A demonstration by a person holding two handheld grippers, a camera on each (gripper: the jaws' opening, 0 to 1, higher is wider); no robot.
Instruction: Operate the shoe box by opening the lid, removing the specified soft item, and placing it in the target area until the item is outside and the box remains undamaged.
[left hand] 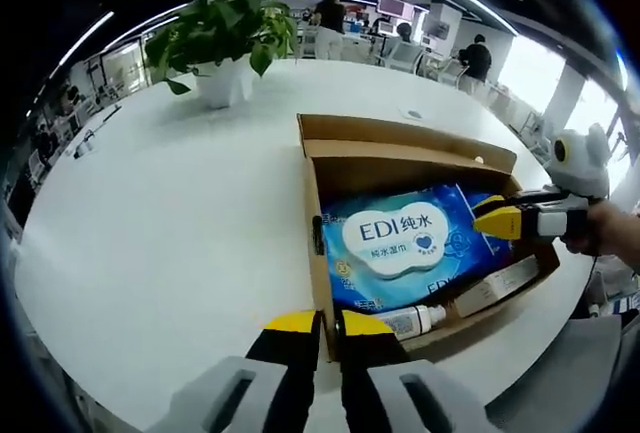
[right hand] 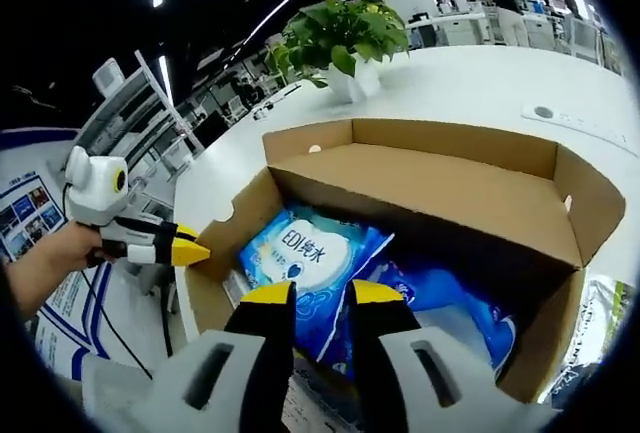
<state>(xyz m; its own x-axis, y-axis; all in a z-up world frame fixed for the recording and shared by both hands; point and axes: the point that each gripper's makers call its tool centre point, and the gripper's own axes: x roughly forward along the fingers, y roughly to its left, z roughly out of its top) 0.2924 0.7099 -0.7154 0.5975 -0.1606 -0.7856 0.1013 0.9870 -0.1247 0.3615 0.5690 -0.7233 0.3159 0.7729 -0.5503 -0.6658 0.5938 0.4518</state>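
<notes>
Right gripper view: gripper (right hand: 322,298) just above wipes pack (right hand: 305,253) in box (right hand: 420,178).

You can read "EDI 纯水" on the blue wet-wipe pack (left hand: 400,248) in the box; "EDI" repeats near its lower edge.

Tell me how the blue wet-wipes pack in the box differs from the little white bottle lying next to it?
The wet-wipes pack is broad, flat and blue, with a white label reading EDI. The white bottle is slim and round, much smaller, and plain white with a clear cap. The pack covers most of the cardboard box floor; the bottle is tucked along one wall. Both lie flat inside the open box.
</notes>
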